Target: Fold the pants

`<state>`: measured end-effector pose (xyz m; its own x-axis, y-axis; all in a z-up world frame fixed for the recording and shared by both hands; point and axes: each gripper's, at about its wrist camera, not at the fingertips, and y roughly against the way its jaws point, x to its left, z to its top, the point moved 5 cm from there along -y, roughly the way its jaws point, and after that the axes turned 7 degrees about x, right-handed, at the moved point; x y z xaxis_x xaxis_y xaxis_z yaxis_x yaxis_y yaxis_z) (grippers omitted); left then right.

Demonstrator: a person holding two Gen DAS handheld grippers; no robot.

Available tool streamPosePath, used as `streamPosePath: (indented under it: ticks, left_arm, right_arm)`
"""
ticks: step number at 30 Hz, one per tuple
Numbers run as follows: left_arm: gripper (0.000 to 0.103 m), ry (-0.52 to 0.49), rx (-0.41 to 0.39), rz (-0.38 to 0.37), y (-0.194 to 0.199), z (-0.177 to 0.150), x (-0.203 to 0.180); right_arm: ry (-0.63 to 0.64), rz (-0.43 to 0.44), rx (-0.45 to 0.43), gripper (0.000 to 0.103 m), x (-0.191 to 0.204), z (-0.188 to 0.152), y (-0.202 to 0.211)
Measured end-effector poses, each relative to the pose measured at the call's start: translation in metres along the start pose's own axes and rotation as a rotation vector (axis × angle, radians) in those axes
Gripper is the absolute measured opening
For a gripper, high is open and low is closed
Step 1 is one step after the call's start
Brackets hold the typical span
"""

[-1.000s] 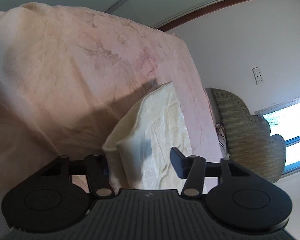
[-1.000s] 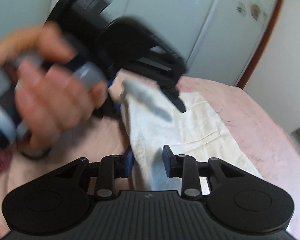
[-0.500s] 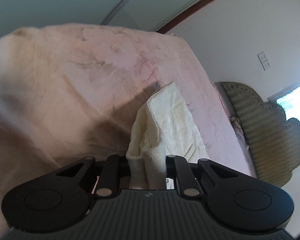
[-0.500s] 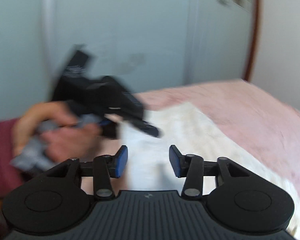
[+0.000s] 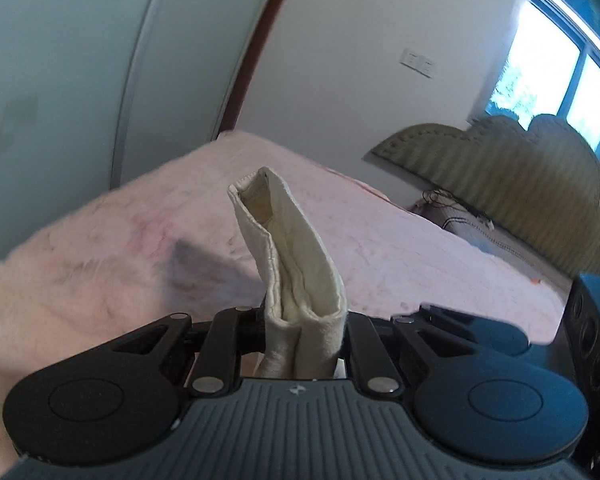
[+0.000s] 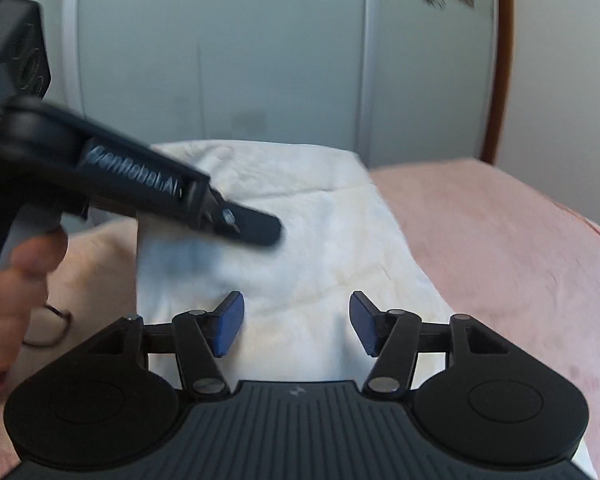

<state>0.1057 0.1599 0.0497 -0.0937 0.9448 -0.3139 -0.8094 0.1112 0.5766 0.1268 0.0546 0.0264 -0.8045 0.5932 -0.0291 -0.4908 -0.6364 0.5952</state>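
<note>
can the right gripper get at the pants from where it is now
Probably yes. The right gripper is open, and the white pants lie spread on the pink bed right ahead of its fingers. The left gripper, shut on a fold, crosses off to one side.

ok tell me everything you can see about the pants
The pants are cream-white, soft woven-looking cloth, wrinkled, with stitched seams. Most of them lie flat on the pink bed cover. One hemmed end is bunched and lifted, clamped in the left gripper, its open cuff standing upright. The right gripper is open above the cloth.
</note>
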Motion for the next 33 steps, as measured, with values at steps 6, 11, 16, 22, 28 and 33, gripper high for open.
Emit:
streamPosePath:
  ticks: [6,11,16,22,28,33]
  left_arm:
    - [0.015,-0.132,-0.015,-0.085,0.011,-0.007,-0.066]
    - [0.019,-0.263,-0.008,-0.164,0.004,-0.021,-0.139]
    - [0.021,-0.383,0.008,-0.238,-0.017,-0.048,-0.212]
    - [0.025,-0.478,0.067,-0.284,-0.044,-0.09,-0.273]
    - [0.025,-0.51,0.126,-0.338,-0.062,-0.127,-0.307]
    - [0.026,-0.528,0.183,-0.363,-0.07,-0.154,-0.321]
  right_arm:
    - [0.068,-0.012,-0.118,0.058,-0.012,-0.013,0.056]
    - [0.04,-0.053,-0.177,0.058,-0.032,-0.042,0.108]
    - [-0.016,-0.119,-0.186,0.059,-0.056,-0.074,0.152]
    - [-0.075,-0.206,-0.128,0.059,-0.093,-0.106,0.172]
    - [-0.131,-0.265,-0.105,0.059,-0.107,-0.147,0.194]
    - [-0.167,-0.285,-0.054,0.059,-0.107,-0.182,0.204]
